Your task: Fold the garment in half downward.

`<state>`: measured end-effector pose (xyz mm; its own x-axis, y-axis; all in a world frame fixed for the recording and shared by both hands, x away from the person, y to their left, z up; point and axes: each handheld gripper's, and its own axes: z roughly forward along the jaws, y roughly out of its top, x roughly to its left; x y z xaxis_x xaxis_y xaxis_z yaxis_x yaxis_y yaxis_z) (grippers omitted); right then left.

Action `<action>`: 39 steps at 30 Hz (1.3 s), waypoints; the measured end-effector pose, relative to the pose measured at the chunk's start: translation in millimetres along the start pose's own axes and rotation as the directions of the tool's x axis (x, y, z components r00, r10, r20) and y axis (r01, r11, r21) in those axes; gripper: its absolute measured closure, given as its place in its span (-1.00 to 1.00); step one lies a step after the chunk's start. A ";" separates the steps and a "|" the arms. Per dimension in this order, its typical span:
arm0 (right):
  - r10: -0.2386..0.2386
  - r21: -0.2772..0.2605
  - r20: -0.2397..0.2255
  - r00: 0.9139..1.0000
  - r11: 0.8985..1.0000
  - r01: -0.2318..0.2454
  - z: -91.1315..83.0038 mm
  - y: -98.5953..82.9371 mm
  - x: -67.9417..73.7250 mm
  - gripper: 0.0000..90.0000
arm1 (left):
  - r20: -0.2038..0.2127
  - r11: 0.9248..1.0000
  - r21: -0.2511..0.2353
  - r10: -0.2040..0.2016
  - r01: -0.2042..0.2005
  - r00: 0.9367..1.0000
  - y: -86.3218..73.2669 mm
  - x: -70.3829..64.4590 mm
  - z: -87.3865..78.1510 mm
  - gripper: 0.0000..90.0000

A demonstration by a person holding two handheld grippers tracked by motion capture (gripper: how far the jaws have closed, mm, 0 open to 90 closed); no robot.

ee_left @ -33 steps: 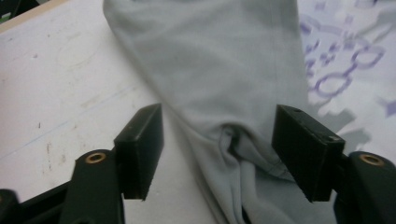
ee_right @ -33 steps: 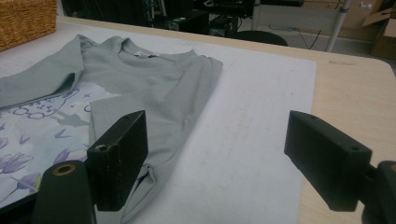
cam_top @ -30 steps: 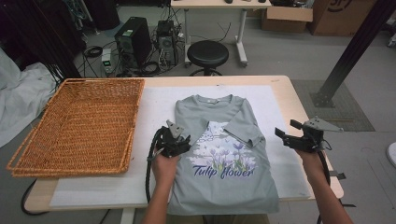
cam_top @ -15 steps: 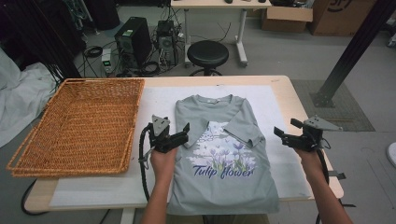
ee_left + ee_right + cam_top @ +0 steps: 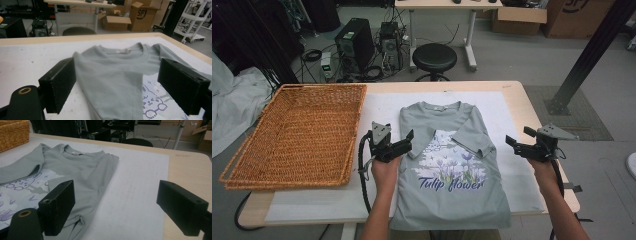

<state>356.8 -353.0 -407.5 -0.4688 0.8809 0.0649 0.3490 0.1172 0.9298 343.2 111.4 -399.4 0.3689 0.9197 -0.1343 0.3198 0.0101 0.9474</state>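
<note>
The grey T-shirt (image 5: pixel 451 170) lies flat mid-table, both sleeves folded in over its tulip print. My left gripper (image 5: pixel 404 142) has swung from the shirt's middle out to its left edge, jaws wide and empty, so that sleeve fold looks finished. My right gripper (image 5: pixel 513 142) waits open, holding nothing, beside the right edge.

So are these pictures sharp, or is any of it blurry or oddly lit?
High view: even light, slightly soft, T-shirt print readable. Left gripper view: shirt collar fairly sharp, the near black jaws soft, background boxes hazy. Right gripper view: dim room behind, basket corner soft.
</note>
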 end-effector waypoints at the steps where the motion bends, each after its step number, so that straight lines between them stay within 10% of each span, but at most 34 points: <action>1: 0.001 0.001 -0.001 1.000 1.000 -0.001 0.4 -0.2 -0.1 -0.67 | 0.001 1.000 0.002 -0.003 0.003 1.000 0.8 0.0 0.0 -0.65; 10: 0.021 0.003 -0.016 1.000 1.000 -0.021 6.5 10.2 -5.4 -0.67 | 0.063 0.998 0.057 -0.028 0.024 0.998 22.7 7.0 12.9 -0.66; 21: 0.067 0.067 -0.031 0.997 0.996 -0.064 55.8 49.1 -32.8 -0.43 | 0.083 0.992 0.122 -0.028 0.018 0.996 49.9 42.0 70.2 -0.62; 26: 0.086 0.089 -0.044 0.995 0.993 -0.082 76.9 54.5 -35.0 -0.42 | 0.045 0.975 0.221 0.003 -0.013 0.999 42.0 53.9 101.6 -0.45; 33: 0.074 0.097 -0.071 0.995 0.993 -0.067 77.9 50.7 -25.5 -0.46 | -0.021 0.963 0.262 -0.052 0.056 0.998 29.9 71.6 134.5 -0.37; 39: 0.039 0.066 -0.091 0.995 0.997 -0.033 65.2 52.2 -23.9 -0.41 | -0.030 0.932 0.323 -0.160 0.161 0.987 19.4 85.7 157.8 -0.18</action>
<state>439.1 -338.0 -384.2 -0.5268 0.8394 0.1342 0.4169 0.1175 0.9013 518.8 128.5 -438.3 0.2869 0.9175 -0.2755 0.6398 0.0305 0.7680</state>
